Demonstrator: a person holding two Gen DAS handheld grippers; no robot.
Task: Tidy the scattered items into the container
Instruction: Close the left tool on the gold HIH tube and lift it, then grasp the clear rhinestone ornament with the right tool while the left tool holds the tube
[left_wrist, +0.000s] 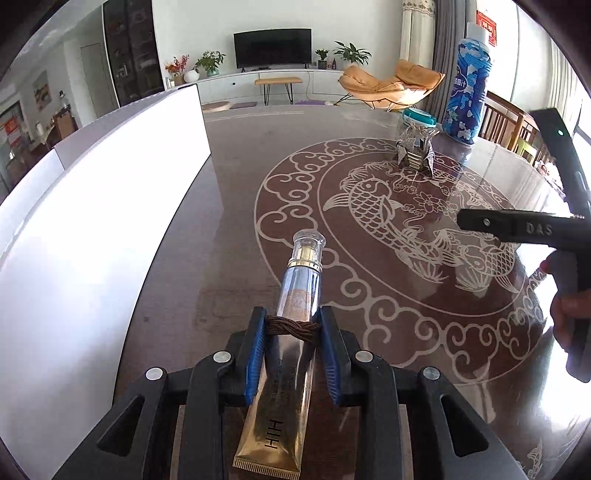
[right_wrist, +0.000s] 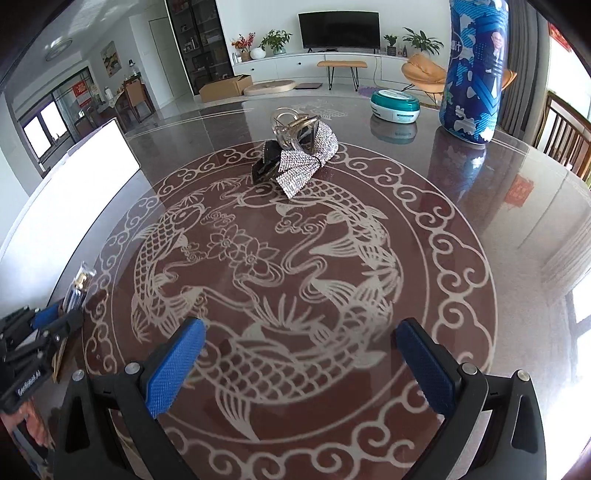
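The left gripper (left_wrist: 291, 354) has its jaws clamped on a gold tube (left_wrist: 291, 332) above the surface (left_wrist: 369, 314), right of the white container (left_wrist: 92, 221). The right gripper (right_wrist: 299, 365) gapes empty. Risk: the slick tube slipping out before reaching the container.

right gripper (right_wrist: 299, 363) agape over table (right_wrist: 461, 295) | sequinned hair clip (right_wrist: 299, 155) (well ahead)
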